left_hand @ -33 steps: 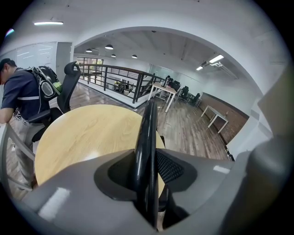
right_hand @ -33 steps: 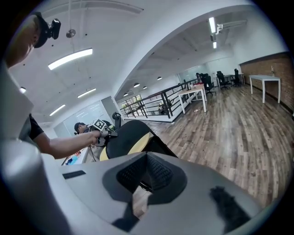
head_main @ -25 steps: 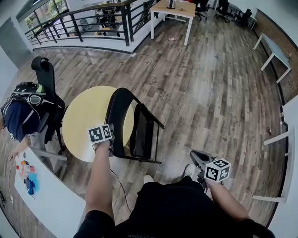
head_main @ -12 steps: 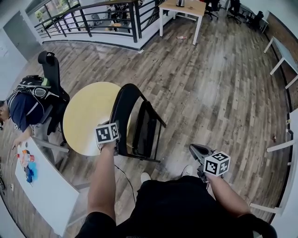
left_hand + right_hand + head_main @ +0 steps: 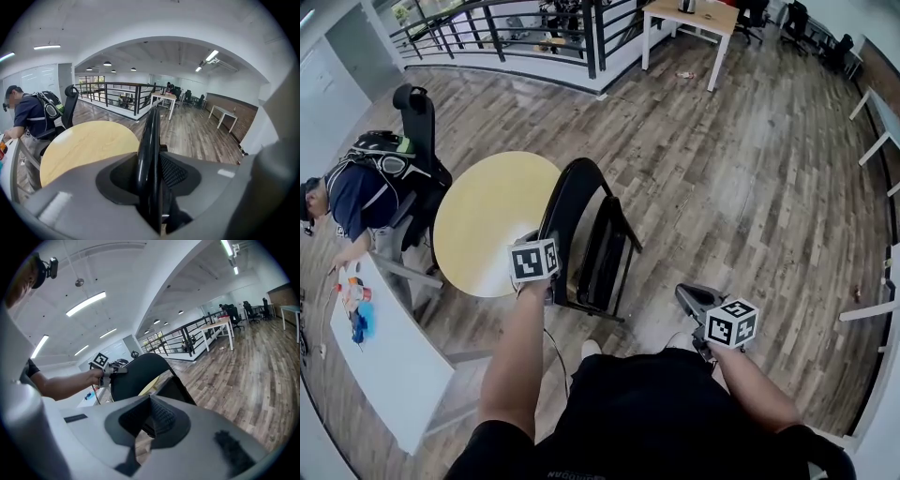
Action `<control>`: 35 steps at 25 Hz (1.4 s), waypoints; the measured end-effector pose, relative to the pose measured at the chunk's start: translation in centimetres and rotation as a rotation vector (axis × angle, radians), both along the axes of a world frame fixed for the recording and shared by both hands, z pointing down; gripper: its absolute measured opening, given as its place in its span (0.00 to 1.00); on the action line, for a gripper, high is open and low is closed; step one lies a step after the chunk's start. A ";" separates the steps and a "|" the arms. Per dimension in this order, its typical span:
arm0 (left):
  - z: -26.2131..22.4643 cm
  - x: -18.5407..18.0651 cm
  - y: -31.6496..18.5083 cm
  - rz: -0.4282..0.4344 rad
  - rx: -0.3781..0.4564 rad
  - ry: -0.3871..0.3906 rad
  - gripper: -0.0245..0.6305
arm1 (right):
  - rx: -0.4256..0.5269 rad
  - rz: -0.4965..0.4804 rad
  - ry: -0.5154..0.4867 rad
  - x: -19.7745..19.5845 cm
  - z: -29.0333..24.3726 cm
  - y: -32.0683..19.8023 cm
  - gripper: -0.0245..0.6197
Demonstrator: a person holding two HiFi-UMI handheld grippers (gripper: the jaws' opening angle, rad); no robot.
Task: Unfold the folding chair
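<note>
My left gripper (image 5: pixel 542 272) pinches the edge of the chair (image 5: pixel 602 251) back. The chair stands just right of the round table (image 5: pixel 483 225). My right gripper (image 5: pixel 685 296) is pressed together, empty, near me and apart from the chair. The seat stands almost upright, so I judge most of the unfolding is left.

Left arm (image 5: pixel 516 361) stretched out toward 12 o'clock, forearm bare. Left gripper (image 5: pixel 546 281) tilted down, jaws clamped on chair back (image 5: pixel 148 140) rim. Right arm (image 5: pixel 759 389) bent, tucked close to body at 4 o'clock. Right gripper (image 5: pixel 686 300) pointing to 10 o'clock, jaws pressed together, nothing between.
</note>
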State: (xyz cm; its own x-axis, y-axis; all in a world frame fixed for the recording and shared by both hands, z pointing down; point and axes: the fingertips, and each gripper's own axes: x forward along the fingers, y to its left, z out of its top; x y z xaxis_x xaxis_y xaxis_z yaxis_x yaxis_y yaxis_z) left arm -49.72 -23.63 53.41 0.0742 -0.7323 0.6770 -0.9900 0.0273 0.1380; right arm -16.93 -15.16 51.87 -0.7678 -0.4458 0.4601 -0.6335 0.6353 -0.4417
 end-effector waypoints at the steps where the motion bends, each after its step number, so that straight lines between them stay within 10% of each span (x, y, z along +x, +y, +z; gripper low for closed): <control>1: -0.2 0.2 0.0 -0.005 0.015 0.001 0.26 | 0.001 -0.004 -0.002 -0.3 0.0 -0.1 0.05; 10: -1.0 2.9 0.5 0.004 0.057 -0.002 0.26 | -0.022 -0.003 0.022 -1.5 1.4 0.6 0.05; 19: -1.6 6.7 0.9 0.055 0.043 0.162 0.23 | -0.065 -0.007 0.089 -4.1 5.3 0.4 0.05; 35: -2.5 12.0 1.3 0.159 -0.011 0.374 0.21 | -0.353 0.062 0.042 -12.4 14.6 -2.9 0.38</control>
